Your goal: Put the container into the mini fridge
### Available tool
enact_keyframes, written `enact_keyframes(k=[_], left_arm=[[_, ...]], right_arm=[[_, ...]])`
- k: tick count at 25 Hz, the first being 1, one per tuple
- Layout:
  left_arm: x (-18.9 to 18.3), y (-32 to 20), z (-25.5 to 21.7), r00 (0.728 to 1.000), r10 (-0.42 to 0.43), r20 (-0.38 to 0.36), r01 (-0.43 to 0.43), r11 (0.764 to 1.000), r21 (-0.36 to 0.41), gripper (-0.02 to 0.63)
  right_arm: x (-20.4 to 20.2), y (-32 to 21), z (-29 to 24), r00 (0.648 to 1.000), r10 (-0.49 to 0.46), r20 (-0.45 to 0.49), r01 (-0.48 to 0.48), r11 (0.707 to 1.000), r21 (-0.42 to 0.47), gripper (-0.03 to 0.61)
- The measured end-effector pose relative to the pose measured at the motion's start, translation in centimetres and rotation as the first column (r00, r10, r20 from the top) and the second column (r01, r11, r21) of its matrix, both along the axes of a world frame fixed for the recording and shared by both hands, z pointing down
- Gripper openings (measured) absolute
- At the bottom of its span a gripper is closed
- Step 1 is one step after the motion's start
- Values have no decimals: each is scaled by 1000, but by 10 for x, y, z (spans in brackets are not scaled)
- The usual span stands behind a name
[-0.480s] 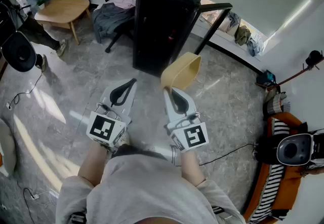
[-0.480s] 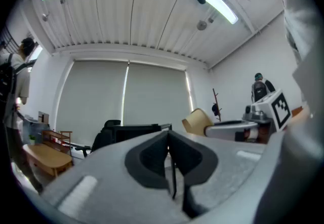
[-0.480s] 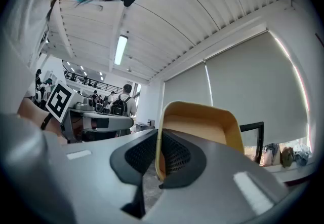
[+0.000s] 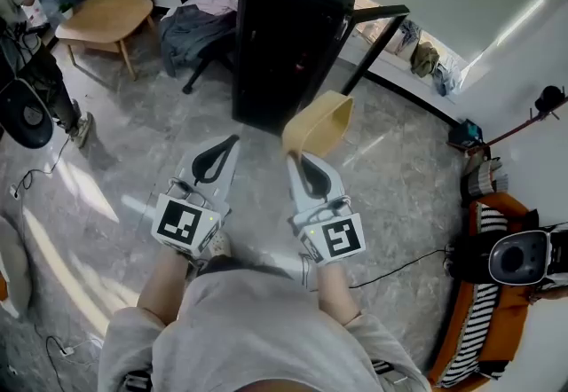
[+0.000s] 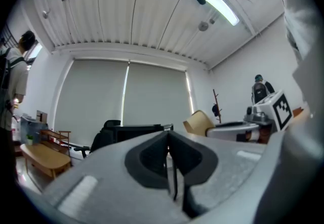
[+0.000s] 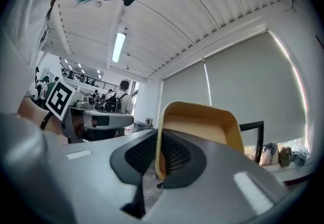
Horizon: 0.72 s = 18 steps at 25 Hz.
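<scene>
Only a bystander [image 4: 22, 27] at far left has stepped along since half a second earlier; both tools and their load sit as they were. One tan container [image 4: 321, 122] hangs over the floor just in front of the one black mini fridge [image 4: 284, 35], its wall pinched by the right hand-held gripper [image 4: 306, 167]. The left hand-held gripper [image 4: 217, 158], jaws pressed together on nothing, waits beside it. That makes two grippers, one container and one fridge. A clean carry likely calls for a firm pinch on that thin wall, the container kept level, and the free left tool seeing to the door, whose state cannot be read here.
</scene>
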<state>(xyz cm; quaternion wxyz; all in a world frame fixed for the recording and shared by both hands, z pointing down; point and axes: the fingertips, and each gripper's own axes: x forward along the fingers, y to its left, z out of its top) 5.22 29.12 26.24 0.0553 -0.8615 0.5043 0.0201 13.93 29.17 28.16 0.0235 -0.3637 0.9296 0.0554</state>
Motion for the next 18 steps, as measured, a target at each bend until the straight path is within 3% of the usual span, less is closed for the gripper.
enact_keyframes(k=[9, 18], left_arm=[[-34, -36, 1, 1000, 25, -9, -25, 1000, 10, 2], [-86, -88, -4, 998, 50, -33, -50, 999, 7, 2]], right_arm=[[-39, -28, 1, 1000, -3, 15, 3, 1000, 13, 18], [-81, -74, -2, 997, 60, 37, -61, 998, 10, 18]])
